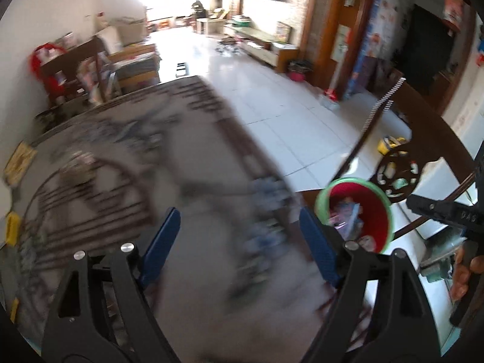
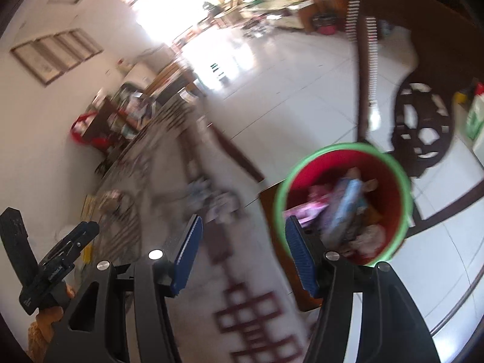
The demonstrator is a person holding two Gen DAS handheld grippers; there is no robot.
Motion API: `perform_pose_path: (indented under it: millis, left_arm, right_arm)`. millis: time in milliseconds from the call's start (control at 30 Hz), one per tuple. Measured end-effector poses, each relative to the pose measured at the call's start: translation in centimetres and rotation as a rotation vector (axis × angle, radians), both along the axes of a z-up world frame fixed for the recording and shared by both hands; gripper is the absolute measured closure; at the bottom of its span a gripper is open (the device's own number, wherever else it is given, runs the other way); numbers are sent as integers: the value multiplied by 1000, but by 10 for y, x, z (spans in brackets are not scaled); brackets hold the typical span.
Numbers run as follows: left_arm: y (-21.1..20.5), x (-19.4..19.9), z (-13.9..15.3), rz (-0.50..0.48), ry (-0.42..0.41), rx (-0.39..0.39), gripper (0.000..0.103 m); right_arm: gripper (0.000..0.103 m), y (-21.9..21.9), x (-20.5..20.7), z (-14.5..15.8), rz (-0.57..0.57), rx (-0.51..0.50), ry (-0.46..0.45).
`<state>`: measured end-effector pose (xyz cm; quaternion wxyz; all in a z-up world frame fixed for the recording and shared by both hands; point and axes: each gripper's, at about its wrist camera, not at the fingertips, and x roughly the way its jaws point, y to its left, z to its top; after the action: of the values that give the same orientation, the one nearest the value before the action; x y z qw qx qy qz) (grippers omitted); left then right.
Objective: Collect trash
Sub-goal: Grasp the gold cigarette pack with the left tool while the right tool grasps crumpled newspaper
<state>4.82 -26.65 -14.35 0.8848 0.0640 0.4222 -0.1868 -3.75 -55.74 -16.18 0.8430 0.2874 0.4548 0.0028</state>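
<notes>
Both grippers tilt downward over the blurred patterned tabletop (image 1: pixel 127 181). The left gripper (image 1: pixel 239 242) is released, jaws apart, nothing between them. The right gripper (image 2: pixel 242 251) is likewise released and empty. The red bin (image 2: pixel 343 202), green-rimmed and holding wrappers, sits at lower right of each frame.
</notes>
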Motion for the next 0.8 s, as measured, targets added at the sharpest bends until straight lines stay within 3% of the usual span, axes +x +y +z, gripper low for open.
perform_pose_path:
  millis: [200, 367, 567, 800]
  left_arm:
    - [114, -11, -16, 95, 24, 9, 19]
    - [179, -22, -49, 66, 68, 138, 19]
    - [206, -18, -101, -5, 171, 193, 19]
    - [223, -3, -129, 3, 238, 129, 19]
  right_arm:
    - [46, 103, 27, -6, 176, 5, 25]
    - [46, 173, 41, -11, 276, -4, 49]
    - [40, 228, 56, -13, 331, -19, 59]
    - [40, 276, 77, -16, 376, -58, 83]
